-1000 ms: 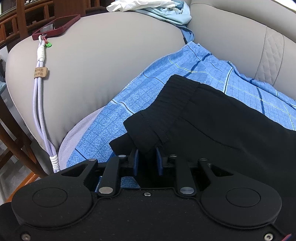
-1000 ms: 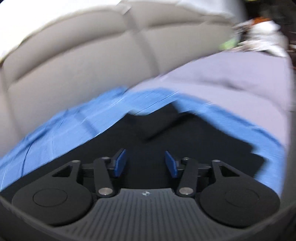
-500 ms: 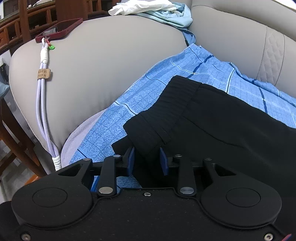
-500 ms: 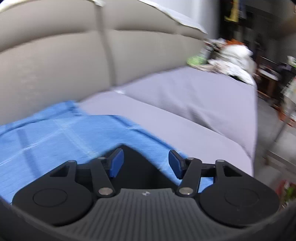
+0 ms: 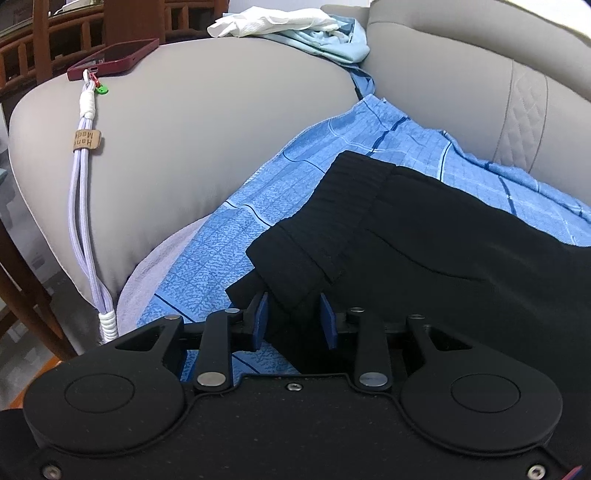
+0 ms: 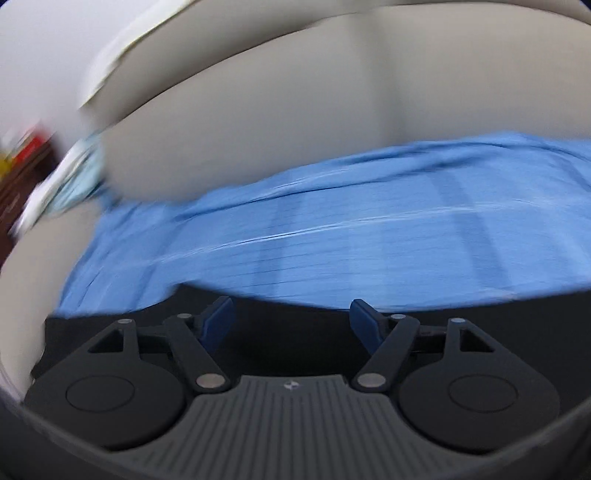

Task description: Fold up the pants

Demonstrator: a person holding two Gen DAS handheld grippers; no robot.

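Note:
Black pants (image 5: 443,240) lie on a blue checked cloth (image 5: 295,177) on a grey sofa seat. Their ribbed waistband (image 5: 332,206) points toward the sofa arm. My left gripper (image 5: 293,317) has its blue pads apart, with a corner of the waistband lying loose between them. In the blurred right wrist view, my right gripper (image 6: 291,321) is wide open and empty over the near edge of the black pants (image 6: 295,332), facing the blue cloth (image 6: 332,243) and sofa back.
A grey sofa arm (image 5: 203,129) rises at the left with a red phone (image 5: 114,59) and its lilac cord (image 5: 86,221) hanging down. White and pale blue cloths (image 5: 295,26) lie on top. Wooden furniture (image 5: 44,37) stands behind.
My left gripper's pads have spread apart and released the waistband corner. My right gripper has swung quickly, from facing the far seat to facing the sofa back, staying open.

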